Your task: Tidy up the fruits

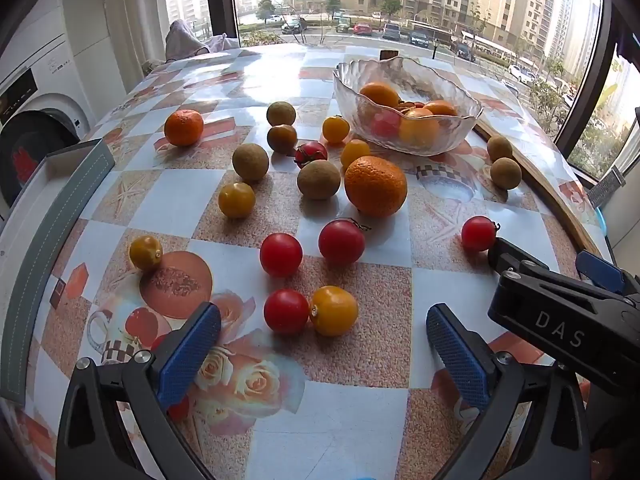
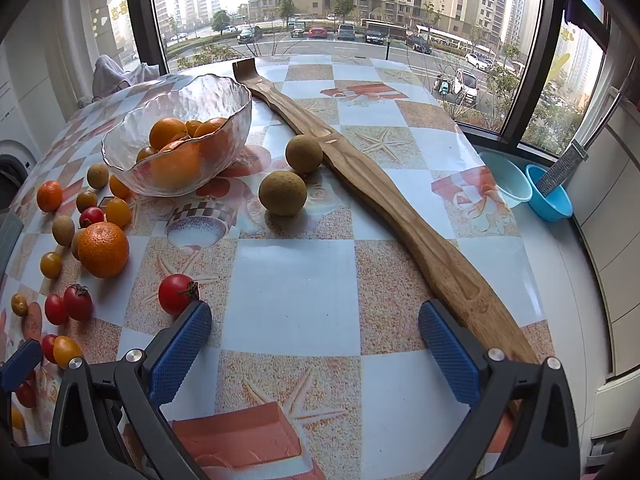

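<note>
Fruit (image 1: 375, 186) litters the table (image 2: 296, 280) beside the glass bowl (image 2: 180, 120); both hand-held grippers (image 1: 323, 344) (image 2: 315, 340) hover released, empty.

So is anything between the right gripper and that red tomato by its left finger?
Nothing visible. The red tomato sits just ahead of the open right gripper, beside its left finger, with only bare tablecloth around it.

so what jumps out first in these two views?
Loose fruit scattered across the checked tablecloth, with a big orange in the middle of it. Behind it stands a glass bowl already holding oranges. In the right wrist view, a long wooden board runs diagonally across the table.
</note>
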Motion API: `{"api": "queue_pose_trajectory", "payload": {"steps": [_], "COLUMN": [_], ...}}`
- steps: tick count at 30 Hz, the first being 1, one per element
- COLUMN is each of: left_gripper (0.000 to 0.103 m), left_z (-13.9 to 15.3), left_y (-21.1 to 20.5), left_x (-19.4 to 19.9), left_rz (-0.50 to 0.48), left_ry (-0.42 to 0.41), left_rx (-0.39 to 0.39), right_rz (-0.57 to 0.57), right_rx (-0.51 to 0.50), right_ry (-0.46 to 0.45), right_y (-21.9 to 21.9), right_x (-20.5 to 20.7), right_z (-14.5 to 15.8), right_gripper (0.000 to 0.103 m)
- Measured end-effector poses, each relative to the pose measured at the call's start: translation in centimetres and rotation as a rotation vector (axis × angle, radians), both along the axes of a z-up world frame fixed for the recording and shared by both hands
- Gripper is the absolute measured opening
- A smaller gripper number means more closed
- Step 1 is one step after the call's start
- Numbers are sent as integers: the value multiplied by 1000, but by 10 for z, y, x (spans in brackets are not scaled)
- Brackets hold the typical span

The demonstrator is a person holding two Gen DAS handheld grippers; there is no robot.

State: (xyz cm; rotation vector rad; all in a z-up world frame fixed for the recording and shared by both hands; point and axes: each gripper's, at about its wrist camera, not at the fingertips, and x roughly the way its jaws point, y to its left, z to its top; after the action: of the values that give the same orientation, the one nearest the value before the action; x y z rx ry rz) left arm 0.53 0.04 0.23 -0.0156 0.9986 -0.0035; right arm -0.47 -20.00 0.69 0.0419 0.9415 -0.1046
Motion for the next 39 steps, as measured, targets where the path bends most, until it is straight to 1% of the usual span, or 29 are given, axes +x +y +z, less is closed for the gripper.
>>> {"api": "queue_pose_trajectory", "payload": {"steps": [1,2,3,4,5,6,8,10,11,13,14,16,17,18,20,22,24,25,27,29,31,33,35,37,39], "left_gripper": [103,103,103,103,103,103,103,103,103,103,103,103,103,103,103,103,103,103,103,103,103,103,103,103,103], "left_z": [2,1,6,14,25,37,64,90,100,119,126,141,148,156,169,174,176,178,182,184,180,174,172,176,181], "left_y": [0,0,-1,-2,4,6,9,18,24,35,41,51,54,58,66,71,77,79,83,86,89,92,92,90,89], "left_x": [4,14,14,6,-1,-7,-17,-11,-13,-19,-22,-25,-28,-30,-36,-39,-42,-44,-48,-50,-49,-49,-52,-53,-53], "left_rz": [-21,-47,-70,-89,-113,-137,-174,-212,-227,-259,-278,-318,-326,-333,-348,-369,-385,-390,-392,-373,-339,-291,-279,-277,-284], "left_ry": [44,111,129,110,99,89,74,100,109,118,130,153,152,146,145,178,214,226,242,267,336,386,395,377,367], "left_rx": [6,17,39,48,36,38,58,40,28,17,18,26,48,73,108,139,152,149,135,135,144,135,137,161,155], "right_rz": [10,25,39,44,38,24,-4,1,2,12,24,61,81,97,111,108,77,67,64,66,85,112,109,109,121], "right_rx": [6,9,14,26,57,97,131,149,165,241,290,391,416,406,317,231,181,181,215,233,251,302,305,284,276], "right_ry": [30,87,148,200,236,262,300,319,339,344,362,445,489,518,527,509,504,503,484,471,466,474,500,530,559], "right_y": [-1,-1,-1,-3,-6,-11,-17,-19,-19,-20,-19,-12,-7,-2,12,22,16,14,9,7,8,12,15,19,22], "right_x": [2,6,11,13,12,9,-8,-26,-24,-35,-41,-47,-52,-58,-64,-68,-73,-74,-73,-73,-74,-77,-82,-87,-90], "right_z": [1,2,4,5,8,11,17,29,38,52,56,58,59,62,75,90,106,112,121,129,132,132,127,121,116], "right_gripper": [103,103,103,103,103,103,103,103,103,103,103,103,103,103,103,103,103,103,103,103,103,103,103,103,103]}}
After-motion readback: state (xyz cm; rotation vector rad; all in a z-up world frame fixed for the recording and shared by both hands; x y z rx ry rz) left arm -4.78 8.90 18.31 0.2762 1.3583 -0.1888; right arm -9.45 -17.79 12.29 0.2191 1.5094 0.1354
